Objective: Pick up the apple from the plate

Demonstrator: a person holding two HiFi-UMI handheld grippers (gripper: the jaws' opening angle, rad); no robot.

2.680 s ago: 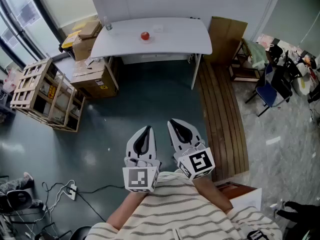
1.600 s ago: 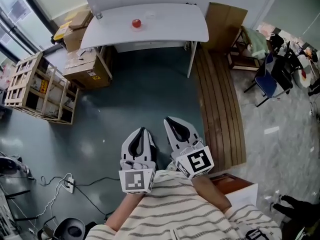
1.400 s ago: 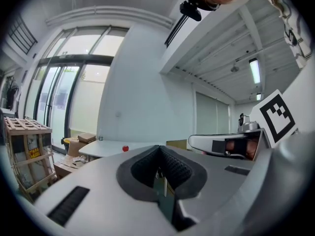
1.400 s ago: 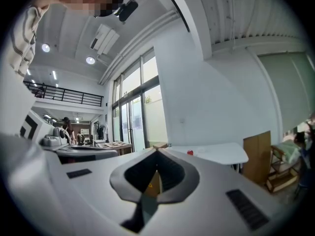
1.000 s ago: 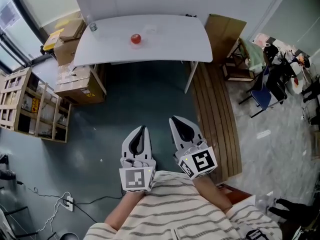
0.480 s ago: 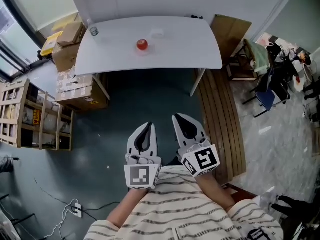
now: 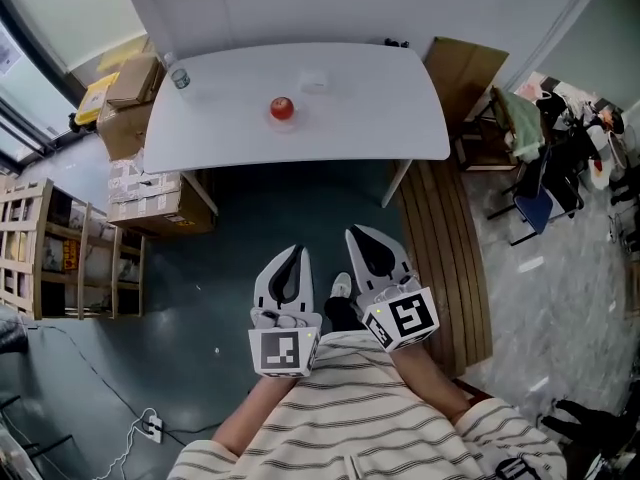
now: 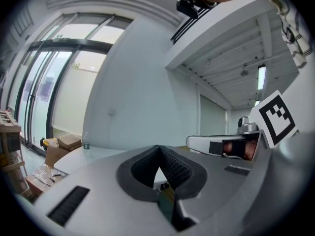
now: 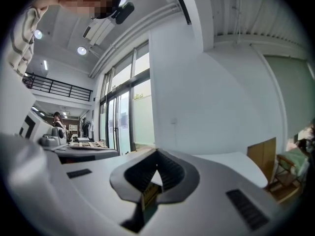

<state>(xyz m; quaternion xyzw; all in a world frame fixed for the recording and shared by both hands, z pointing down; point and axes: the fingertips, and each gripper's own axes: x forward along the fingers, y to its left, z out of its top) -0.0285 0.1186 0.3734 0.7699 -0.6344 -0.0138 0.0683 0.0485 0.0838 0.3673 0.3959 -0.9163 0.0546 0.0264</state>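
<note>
In the head view the apple [image 7: 282, 108] sits toward the far middle of the white desk [image 7: 390, 118], on a plate [image 7: 284, 124] that barely shows against the top. It is well apart from both tongs, which hang near the person's striped shirt over the dark floor [image 7: 230, 228]. A likely slip, as I judge it, is reaching in with the jaws closed and bumping the round apple so that it rolls off the plate. A cable [image 7: 120, 408] at the near left and wooden boards [image 7: 445, 258] on the floor at the right could catch a foot on the way in. A small bottle [image 7: 178, 75] stands at the desk's far left corner, with cardboard boxes [image 7: 150, 193] beside the desk. In the left gripper view the left tongs [image 8: 158, 167] have their dark pads meeting at the tip, with nothing between them; tall windows [image 8: 54, 82] fill the left. In the right gripper view the right tongs [image 9: 156, 168] are likewise pressed together and empty, with the pale desk top beyond and a brown board [image 9: 261, 154] leaning at the right.
</note>
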